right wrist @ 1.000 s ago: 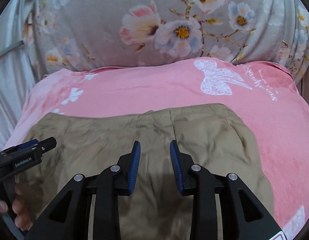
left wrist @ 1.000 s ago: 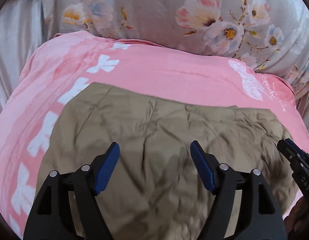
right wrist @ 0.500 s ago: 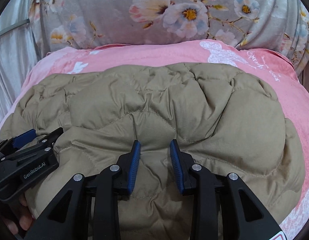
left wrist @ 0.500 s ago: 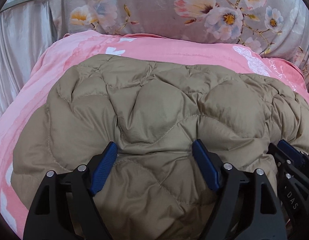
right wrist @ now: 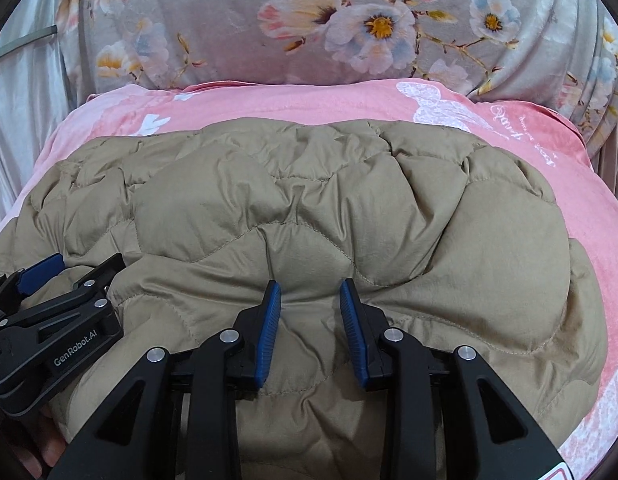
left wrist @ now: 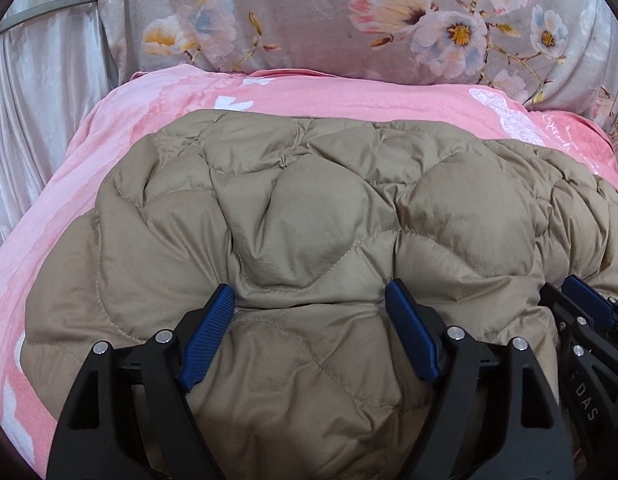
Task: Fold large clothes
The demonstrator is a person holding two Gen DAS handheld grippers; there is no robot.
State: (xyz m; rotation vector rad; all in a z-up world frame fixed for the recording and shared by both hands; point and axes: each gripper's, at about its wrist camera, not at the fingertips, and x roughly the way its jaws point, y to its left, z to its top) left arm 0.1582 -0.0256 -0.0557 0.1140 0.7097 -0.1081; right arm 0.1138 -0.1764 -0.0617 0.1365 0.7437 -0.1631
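Note:
A tan quilted puffer jacket lies in a rounded, folded heap on the pink bedspread; it also fills the right wrist view. My left gripper is wide open, its blue pads resting over the jacket's near edge. My right gripper is open with a narrower gap, over the near edge too. Each gripper shows in the other's view, the right one and the left one, close beside each other. The jacket's underside is hidden.
A grey floral quilt is piled at the back of the bed. A shiny pale curtain hangs on the left. Bare pink bedspread borders the jacket on the right.
One second ago the smooth tan lining lay flat; the quilted side has since been folded over it toward the back. In the last half second both grippers eased slightly and stayed open.

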